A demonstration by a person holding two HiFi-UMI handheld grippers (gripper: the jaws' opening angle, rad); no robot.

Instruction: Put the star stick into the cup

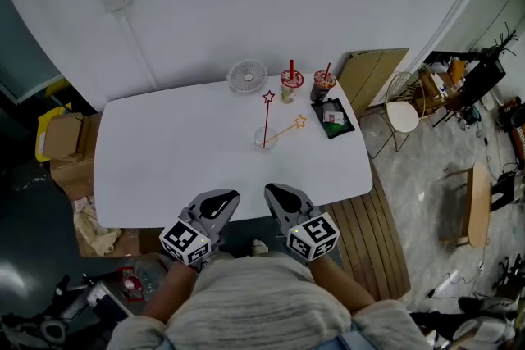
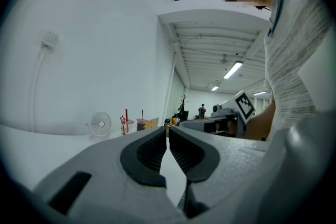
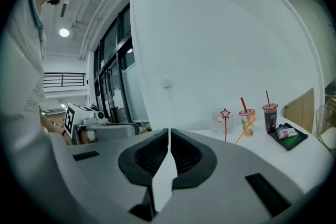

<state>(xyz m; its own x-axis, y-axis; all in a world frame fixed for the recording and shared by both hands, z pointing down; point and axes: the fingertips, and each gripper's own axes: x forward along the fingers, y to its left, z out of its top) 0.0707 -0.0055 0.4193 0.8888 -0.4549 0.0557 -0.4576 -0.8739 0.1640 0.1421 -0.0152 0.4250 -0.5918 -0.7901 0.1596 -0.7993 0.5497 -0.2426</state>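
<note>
White table point(image 1: 164, 152) | red star stick point(image 1: 267, 119) upright in cup point(image 1: 264, 142), star up | left hand-held gripper point(image 1: 225, 198), right hand-held gripper point(image 1: 274, 193): jaws closed, empty

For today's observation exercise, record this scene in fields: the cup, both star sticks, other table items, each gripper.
Cup: clear, mid-table, holds both sticks
Red star stick: in cup, nearly upright
Yellow star stick: in cup, leaning right
Back of table: fan, two drinks with straws, black tray
Left gripper: jaws shut, empty, near table edge
Right gripper: jaws shut, empty, near table edge
</note>
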